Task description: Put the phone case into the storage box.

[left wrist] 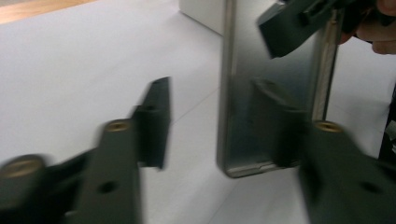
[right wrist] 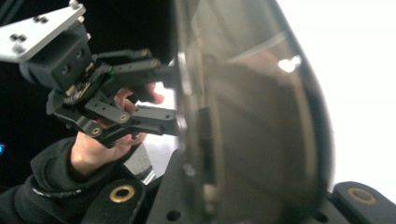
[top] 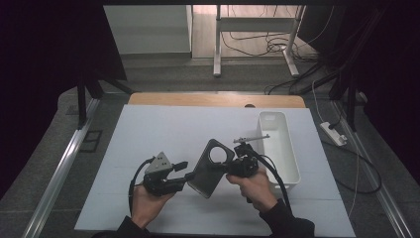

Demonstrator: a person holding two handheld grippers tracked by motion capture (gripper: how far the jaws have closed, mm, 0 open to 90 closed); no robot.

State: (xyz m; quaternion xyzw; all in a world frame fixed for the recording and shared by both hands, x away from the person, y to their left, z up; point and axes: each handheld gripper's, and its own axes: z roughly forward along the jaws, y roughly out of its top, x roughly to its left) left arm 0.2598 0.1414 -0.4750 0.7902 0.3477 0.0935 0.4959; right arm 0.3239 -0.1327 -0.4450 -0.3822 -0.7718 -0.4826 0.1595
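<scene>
Glossy dark flat phone case (top: 210, 168)

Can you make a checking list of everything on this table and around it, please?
Surface: white sheet over a wooden table.
Job's things: dark flat phone case with a round hole, held up between both grippers.
Clutter: white plastic bin at the right, thin metal rod across its rim.
Grippers: right gripper jaws shut on the case; left gripper jaws open, astride its edge.
Cables: black gripper cable; loose wires on the floor beyond.
Surroundings: white desk frame, white power strip.
</scene>
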